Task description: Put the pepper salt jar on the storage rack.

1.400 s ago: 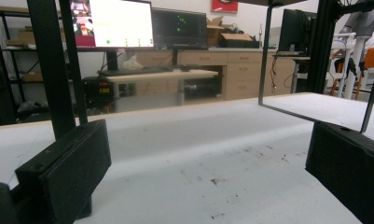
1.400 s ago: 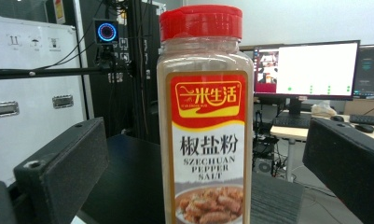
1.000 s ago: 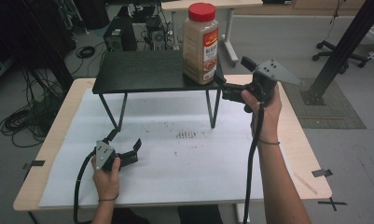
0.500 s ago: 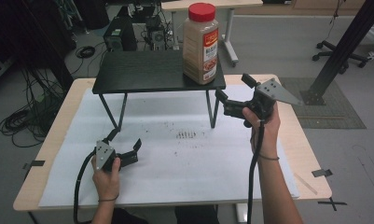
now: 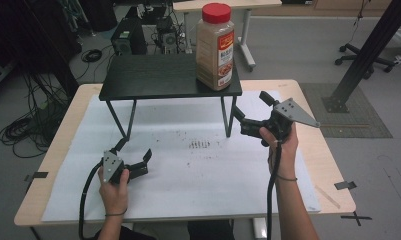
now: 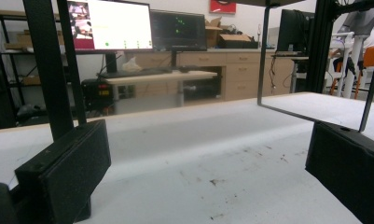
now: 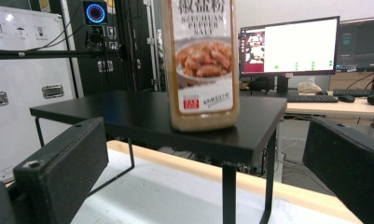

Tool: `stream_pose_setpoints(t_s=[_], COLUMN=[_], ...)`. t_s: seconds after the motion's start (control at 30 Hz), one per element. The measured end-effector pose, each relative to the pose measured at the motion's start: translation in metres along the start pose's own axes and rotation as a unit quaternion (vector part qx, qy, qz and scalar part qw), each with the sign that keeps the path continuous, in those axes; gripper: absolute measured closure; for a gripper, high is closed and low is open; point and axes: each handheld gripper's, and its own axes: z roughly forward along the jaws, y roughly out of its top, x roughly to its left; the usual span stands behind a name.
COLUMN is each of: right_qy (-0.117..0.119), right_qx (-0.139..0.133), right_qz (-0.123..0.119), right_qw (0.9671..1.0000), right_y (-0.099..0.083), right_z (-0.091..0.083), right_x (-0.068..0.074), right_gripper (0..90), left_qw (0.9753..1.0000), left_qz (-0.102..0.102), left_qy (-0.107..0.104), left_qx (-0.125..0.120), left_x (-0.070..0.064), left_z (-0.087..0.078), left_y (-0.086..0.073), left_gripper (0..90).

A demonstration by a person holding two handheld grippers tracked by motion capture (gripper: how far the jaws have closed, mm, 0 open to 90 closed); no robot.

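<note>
The jar is standing upright on the far right part of the black shelf, red cap up, label facing the person. The right gripper is hovering just off the shelf's right front corner, below and near of the jar, jaws spread wide with nothing between them; in the right gripper view the jar is sitting centred in the gap but well beyond the pads. The left gripper is resting low over the white sheet near the left edge, jaws also wide apart and empty, pointing under the shelf. Judged step: the right gripper is not gripping the jar, either approaching it or clear after placing. A grasp would call for raising the right gripper to the jar's body, advancing until both pads flank it, then closing squarely.
</note>
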Motion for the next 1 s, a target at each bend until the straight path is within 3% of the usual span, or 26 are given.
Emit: stream_pose_setpoints(t_s=[1.0], right_qy=[-0.009], right_qx=[0.035], right_qz=[0.041], right_qw=[0.9985], right_y=[-0.086], right_z=[-0.017], right_x=[-0.012], right_gripper=[0.3], left_qw=[1.0], left_qz=[-0.004], left_qy=[-0.001], left_qx=[0.002], left_x=[0.0], left_z=[0.0], left_y=[0.0], left_gripper=[0.4])
